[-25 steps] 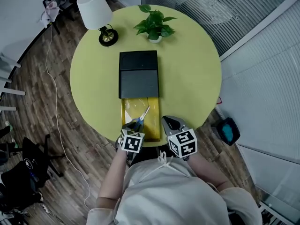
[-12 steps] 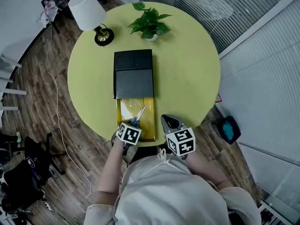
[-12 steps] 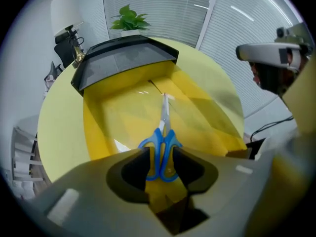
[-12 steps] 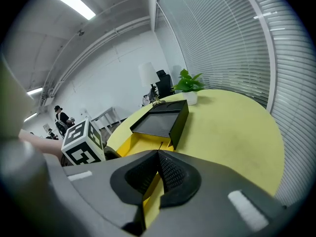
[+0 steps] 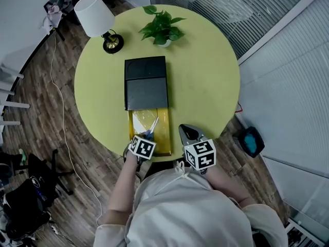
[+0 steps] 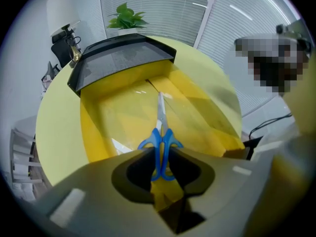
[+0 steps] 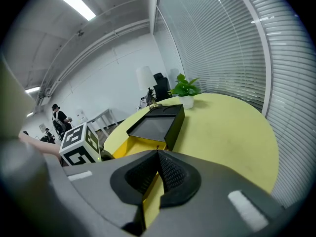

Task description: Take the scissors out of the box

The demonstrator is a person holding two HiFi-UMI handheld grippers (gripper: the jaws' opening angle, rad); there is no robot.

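Observation:
The blue-handled scissors (image 5: 150,129) (image 6: 161,143) lie in the pulled-out yellow drawer (image 5: 165,134) (image 6: 121,115) of the box, blades pointing toward its black sleeve (image 5: 146,84) (image 6: 118,58). My left gripper (image 5: 147,137) (image 6: 160,166) points steeply down at the drawer's near end. Its jaws are closing, and the blue handle loops sit between the pads and touch them. My right gripper (image 5: 188,131) (image 7: 158,158) hovers just right of the drawer over the table edge. It is shut with nothing in it.
The box lies on a round yellow-green table (image 5: 205,81). A potted plant (image 5: 161,29) and a white lamp (image 5: 95,15) stand at the far side. Beyond the rim are wooden floor, a cable (image 5: 57,102) and glass walls with blinds.
My left gripper has sunk into the drawer's near end, onto the scissors' handles. The right gripper has shifted only slightly, and the scissors still lie in the drawer.

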